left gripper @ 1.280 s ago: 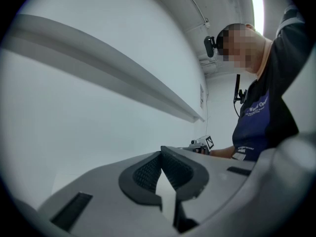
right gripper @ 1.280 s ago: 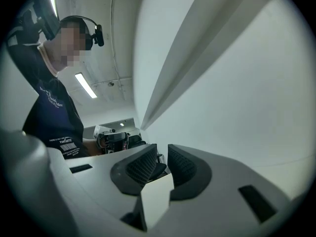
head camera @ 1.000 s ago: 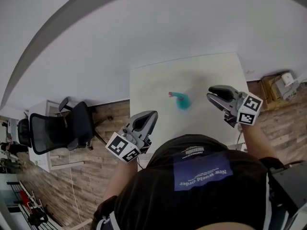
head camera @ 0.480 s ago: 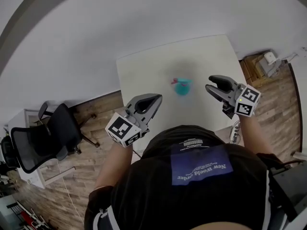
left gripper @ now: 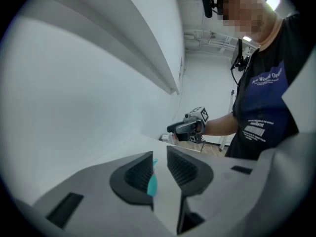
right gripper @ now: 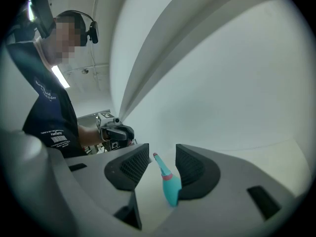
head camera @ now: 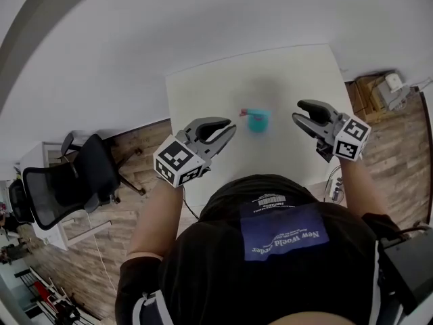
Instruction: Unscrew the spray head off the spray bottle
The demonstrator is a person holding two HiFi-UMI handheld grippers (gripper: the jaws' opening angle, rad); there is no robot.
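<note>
1. Teal is the colour to watch: the spray bottle (head camera: 258, 121) stands near the middle of the white worktop (head camera: 291, 73). Its spray head (head camera: 244, 114) is on top, pink tip pointing left.
2. The left tongs (head camera: 230, 131) hang over the near-left part of the worktop. They are aimed across at the bottle but apart from it, with no contact.
3. Looking along the left jaws, there is only a narrow slot between them. They have just been opening, they grip nothing, and the teal bottle shows through the gap, out on the worktop beyond the tips.
4. The right tongs (head camera: 298, 116) are over on the near-right, also pointing in at the bottle and also clear of it. The bottle sits between the two tools and slightly farther off.
5. The right gripper view gives a wider gap, partly open. These jaws have just been opening too, and the pads touch nothing. The bottle, with its slim head and pink collar, lines up in the gap but stands out past the tips.
6. Each gripper view catches the other tool across the worktop, held by a person in a black shirt (head camera: 270, 263).
7. Off the worktop's left, a black office chair (head camera: 64, 185) stands on the wood floor (head camera: 139, 175).
</note>
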